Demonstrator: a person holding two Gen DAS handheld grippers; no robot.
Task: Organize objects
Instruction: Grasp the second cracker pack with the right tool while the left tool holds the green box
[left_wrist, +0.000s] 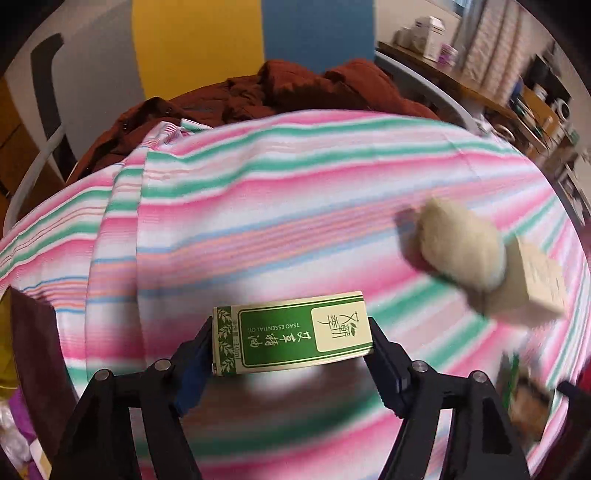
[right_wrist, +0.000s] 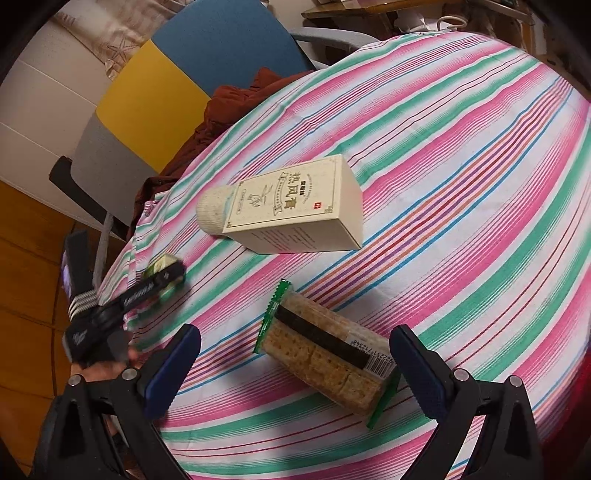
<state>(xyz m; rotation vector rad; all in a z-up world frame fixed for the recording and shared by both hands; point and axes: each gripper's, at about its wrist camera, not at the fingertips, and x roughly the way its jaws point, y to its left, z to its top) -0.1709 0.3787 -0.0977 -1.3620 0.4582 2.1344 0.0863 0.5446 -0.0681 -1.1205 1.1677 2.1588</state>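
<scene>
My left gripper (left_wrist: 291, 339) is shut on a small green and cream essential oil box (left_wrist: 291, 334), held lengthwise between the fingers above the striped tablecloth (left_wrist: 295, 192). In the right wrist view it shows at the left (right_wrist: 162, 275), blurred. A cream box (right_wrist: 299, 208) lies on the cloth with a cream cylinder (right_wrist: 214, 212) at its left end; both show blurred in the left wrist view (left_wrist: 461, 247). My right gripper (right_wrist: 295, 365) is open, with a cracker pack (right_wrist: 328, 365) in a green-edged wrapper lying between its fingers.
A rust-brown garment (left_wrist: 295, 92) lies on a chair with a yellow and blue back (left_wrist: 255, 33) past the table's far edge. A cluttered wooden shelf (left_wrist: 517, 92) stands at the right. Wooden floor (right_wrist: 26, 295) lies beyond the table's left edge.
</scene>
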